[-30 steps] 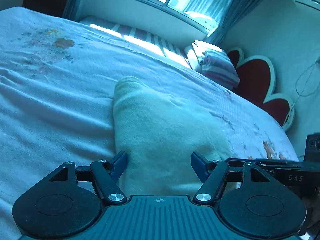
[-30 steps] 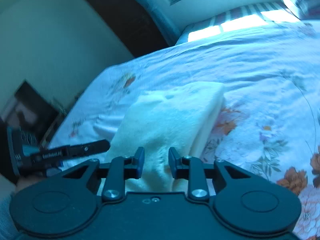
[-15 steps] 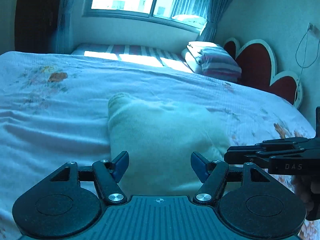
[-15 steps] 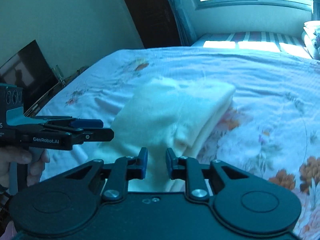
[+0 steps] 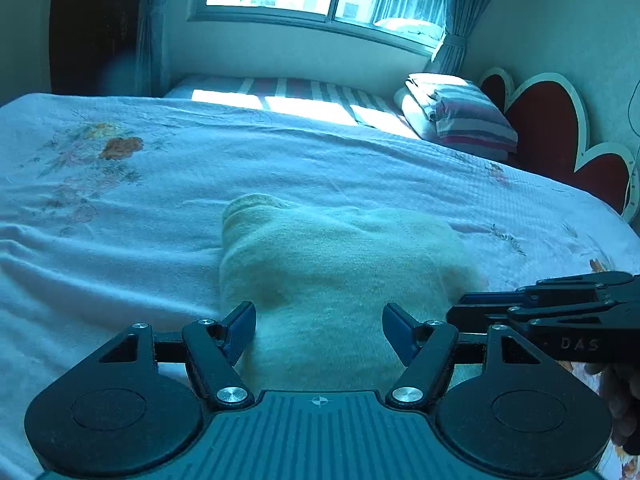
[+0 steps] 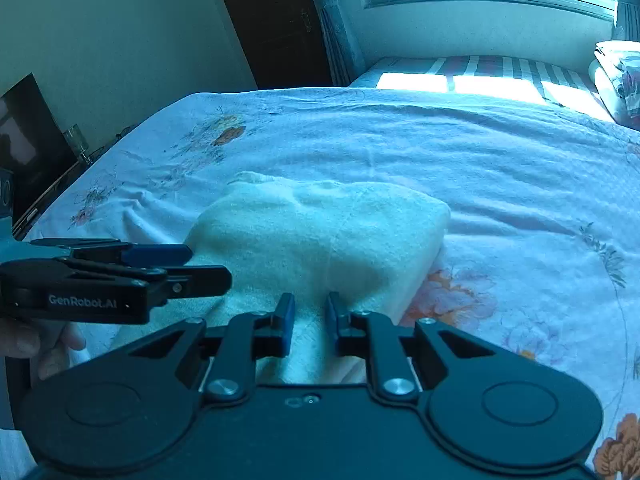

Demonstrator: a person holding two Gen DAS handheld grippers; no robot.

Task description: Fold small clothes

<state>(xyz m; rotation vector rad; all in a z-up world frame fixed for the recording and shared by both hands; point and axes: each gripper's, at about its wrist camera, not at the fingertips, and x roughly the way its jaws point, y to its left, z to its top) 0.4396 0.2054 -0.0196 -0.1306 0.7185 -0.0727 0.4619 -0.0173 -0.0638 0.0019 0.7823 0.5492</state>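
Both views tilted up since earlier; our left gripper (image 5: 319, 330) gapes wide over the garment (image 5: 332, 276) mid-bed (image 5: 120, 216), right gripper (image 6: 310, 322) pinching its near edge.

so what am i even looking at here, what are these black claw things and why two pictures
Each picture comes from a camera mounted on a handheld two-finger gripper; a person carries one in each hand. The left gripper is open, its blue fingertips apart over a folded cream fleecy garment lying on the pale blue floral bedspread. The right gripper has its blue tips close together around a ridge of the same garment; whether they actually pinch it is unclear. Each view also catches the other gripper at its edge. Folded striped bedding sits by the window.
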